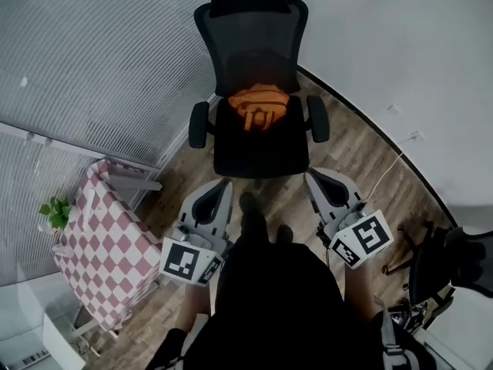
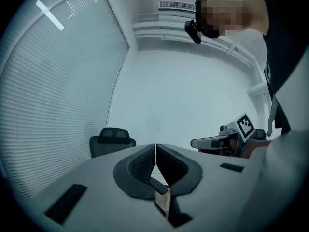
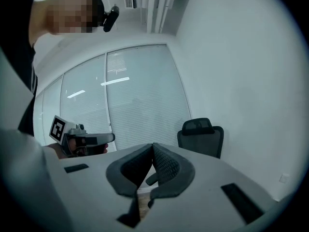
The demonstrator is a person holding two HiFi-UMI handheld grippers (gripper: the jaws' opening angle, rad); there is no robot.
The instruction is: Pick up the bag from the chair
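The orange bag (image 1: 259,106) is lying on the chair (image 1: 260,151) seat, touching the backrest. The left hand-held gripper (image 1: 223,185) and right hand-held gripper (image 1: 313,178) are pointing toward it, both clenched and empty. Arriving unopened, they are risking shoving the bag, or perhaps rolling the chair away.

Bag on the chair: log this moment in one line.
bag: orange, on chair seat, untouched | left gripper: shut, empty, short of chair | right gripper: shut, empty, short of chair | pickup: not begun
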